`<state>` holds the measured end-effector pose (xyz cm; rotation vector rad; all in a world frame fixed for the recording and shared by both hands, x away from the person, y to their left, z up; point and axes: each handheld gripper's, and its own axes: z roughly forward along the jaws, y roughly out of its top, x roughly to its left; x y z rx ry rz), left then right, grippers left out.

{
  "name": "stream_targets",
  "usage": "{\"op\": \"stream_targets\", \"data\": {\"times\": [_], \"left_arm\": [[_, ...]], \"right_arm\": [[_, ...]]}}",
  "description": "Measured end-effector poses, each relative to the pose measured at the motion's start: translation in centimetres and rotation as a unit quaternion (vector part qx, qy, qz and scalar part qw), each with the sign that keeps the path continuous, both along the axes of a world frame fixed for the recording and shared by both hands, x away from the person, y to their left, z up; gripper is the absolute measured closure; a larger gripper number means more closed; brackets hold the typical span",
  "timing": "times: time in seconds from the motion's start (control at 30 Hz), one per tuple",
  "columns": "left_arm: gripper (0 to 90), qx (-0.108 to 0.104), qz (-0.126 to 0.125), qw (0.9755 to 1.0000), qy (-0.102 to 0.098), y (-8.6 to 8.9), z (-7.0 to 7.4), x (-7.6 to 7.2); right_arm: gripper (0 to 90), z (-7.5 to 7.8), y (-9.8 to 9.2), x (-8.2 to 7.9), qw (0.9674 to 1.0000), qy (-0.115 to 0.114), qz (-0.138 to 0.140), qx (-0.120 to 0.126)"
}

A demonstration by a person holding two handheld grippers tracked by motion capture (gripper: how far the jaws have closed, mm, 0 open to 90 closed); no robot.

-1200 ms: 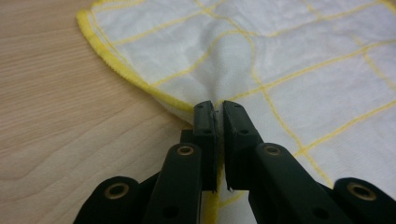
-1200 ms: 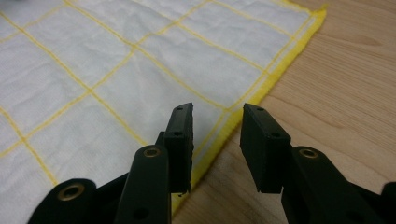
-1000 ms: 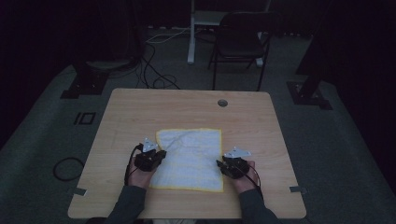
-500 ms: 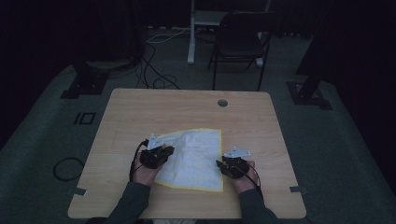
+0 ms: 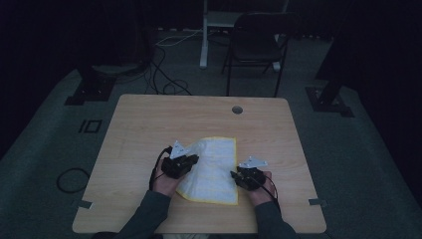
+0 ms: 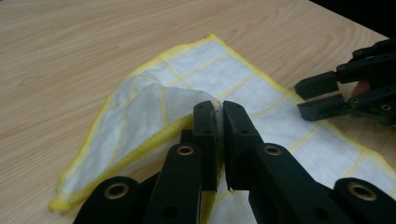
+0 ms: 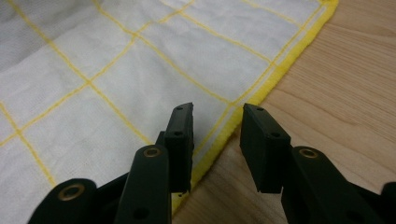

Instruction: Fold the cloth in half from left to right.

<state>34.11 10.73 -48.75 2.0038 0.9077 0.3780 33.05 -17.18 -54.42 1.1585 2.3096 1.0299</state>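
A white cloth [image 5: 214, 164] with yellow grid lines and a yellow hem lies on the wooden table [image 5: 144, 124]. My left gripper [image 5: 180, 164] is shut on the cloth's left edge [image 6: 177, 105] and holds it lifted and folded over toward the middle. In the left gripper view the fabric is pinched between the pads, midway at the left gripper [image 6: 219, 109]. My right gripper [image 5: 247, 178] rests at the cloth's near right edge with its jaws open. In the right gripper view the right gripper [image 7: 215, 122] straddles the yellow hem [image 7: 243, 112], with no fabric pinched.
A round cable hole [image 5: 237, 109] sits near the table's far edge. A dark chair [image 5: 256, 45] and a white table leg [image 5: 204, 35] stand behind the table. Cables [image 5: 164, 74] trail over the floor at the left.
My left gripper has risen and moved right, drawing the cloth's left edge up and over toward the middle. The right gripper has stayed put.
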Motion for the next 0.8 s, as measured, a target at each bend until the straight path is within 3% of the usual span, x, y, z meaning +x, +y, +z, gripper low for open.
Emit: {"op": "stream_targets", "data": {"times": [0.47,0.8], "left_arm": [[85.6,0.012,-0.031,0.9994,0.001,-2.9,-0.4,0.3],[85.6,0.023,-0.047,0.9986,0.003,-4.7,-0.5,0.6]], "right_arm": [[63.2,0.0,-0.1,0.1,1.0,0.002,0.001,0.002],[64.4,0.5,-1.5,0.2,0.9996,0.0,-0.026,0.006]]}}
